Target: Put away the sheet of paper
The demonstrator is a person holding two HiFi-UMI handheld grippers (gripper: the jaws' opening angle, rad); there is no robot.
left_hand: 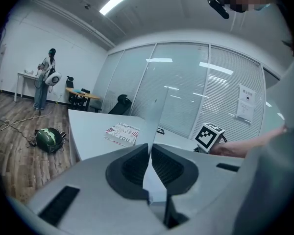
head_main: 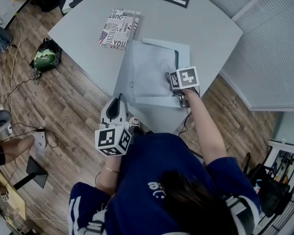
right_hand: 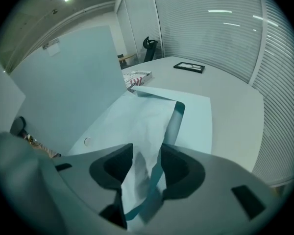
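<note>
Left tongs (left_hand: 151, 155) clamp the folder cover (left_hand: 156, 116) raised at seven o'clock; right tongs (right_hand: 147, 155) gape around the tucked-in sheet of paper (right_hand: 144, 126), probably needing withdrawal next.

Grey table (head_main: 186, 23) on wood floor (head_main: 63, 111) beside blind-covered glass walls (head_main: 279, 48).

A flat rectangular booklet with a newsprint-style cover (head_main: 119, 28) lies on the pale grey desk (head_main: 206, 28). It carries heavy black block words: "JUST" can be read near one end and "YOU" at the other, beside a stars-and-stripes patch. Its smaller lines are too fine to read. The white cube (head_main: 112, 141) on the left gripper (left_hand: 151, 150) and the white cube (head_main: 184, 77) on the right gripper (right_hand: 146, 150) bear black-and-white square code markers without letters. A white printed notice (left_hand: 245, 104) hangs on the glass wall, its print too small to read. The white print on the person's dark blue shirt (head_main: 157, 190) is illegible.
</note>
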